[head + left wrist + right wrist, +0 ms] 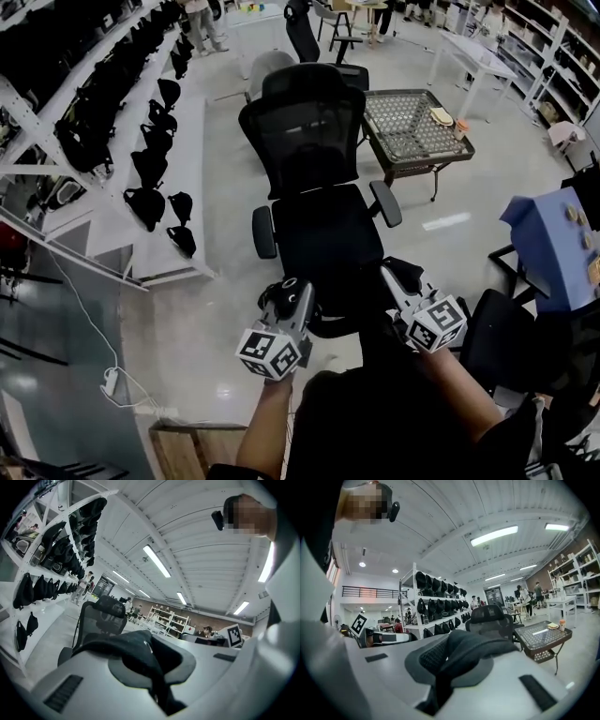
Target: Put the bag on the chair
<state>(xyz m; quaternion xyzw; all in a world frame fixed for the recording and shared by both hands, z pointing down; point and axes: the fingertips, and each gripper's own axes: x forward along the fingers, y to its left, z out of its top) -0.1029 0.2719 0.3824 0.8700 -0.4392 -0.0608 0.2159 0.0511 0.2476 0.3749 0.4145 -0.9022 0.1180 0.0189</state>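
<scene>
Presently, on forearms extended forward, the left gripper (291, 292) and the right gripper (394, 279), both near level, each clamp shut on a fold of the bag (140, 653), held between the 2 tools at the front seat edge of the chair (319, 225).

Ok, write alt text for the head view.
The left claw and right claw are each shut on a black bag, holding it in front of a black chair. A shelf of dark bags runs along the left, and a mesh-top table stands beyond the chair on the right.
</scene>
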